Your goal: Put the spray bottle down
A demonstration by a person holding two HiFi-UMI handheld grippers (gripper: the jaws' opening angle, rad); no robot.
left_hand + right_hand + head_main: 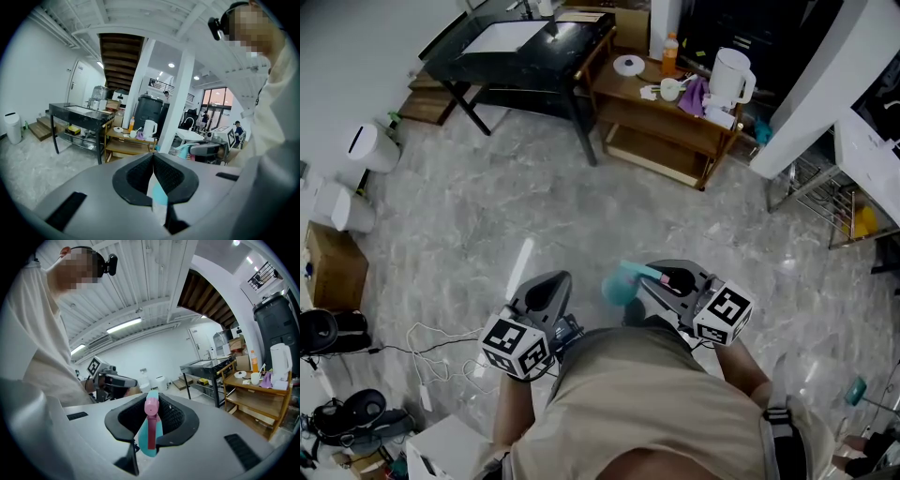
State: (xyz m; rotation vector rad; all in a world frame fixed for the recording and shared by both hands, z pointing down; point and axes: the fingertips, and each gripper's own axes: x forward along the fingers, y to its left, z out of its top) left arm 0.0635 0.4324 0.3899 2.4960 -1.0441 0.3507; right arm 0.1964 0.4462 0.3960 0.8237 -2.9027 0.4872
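Note:
A teal spray bottle (pixel 622 287) with a pink trigger head (pixel 151 408) is clamped between the pads of my right gripper (pixel 652 278), nozzle toward the camera in the right gripper view and teal body (pixel 149 439) hanging below the jaws. I carry it in the air above the marble floor, in front of my body. My left gripper (pixel 551 286) is beside it on the left, apart from the bottle, its fingertips (pixel 153 157) touching. A thin white and teal strip (pixel 157 194) shows in the slit behind them; what it is I cannot tell.
Ahead stand a black table (pixel 525 47) and a wooden shelf table (pixel 675 117) with a white kettle (pixel 729 77) and an orange bottle (pixel 670 53). A white pillar (pixel 816 94) and wire rack (pixel 825 202) are at right. White bins (pixel 370 148) and a cable (pixel 431 347) lie left.

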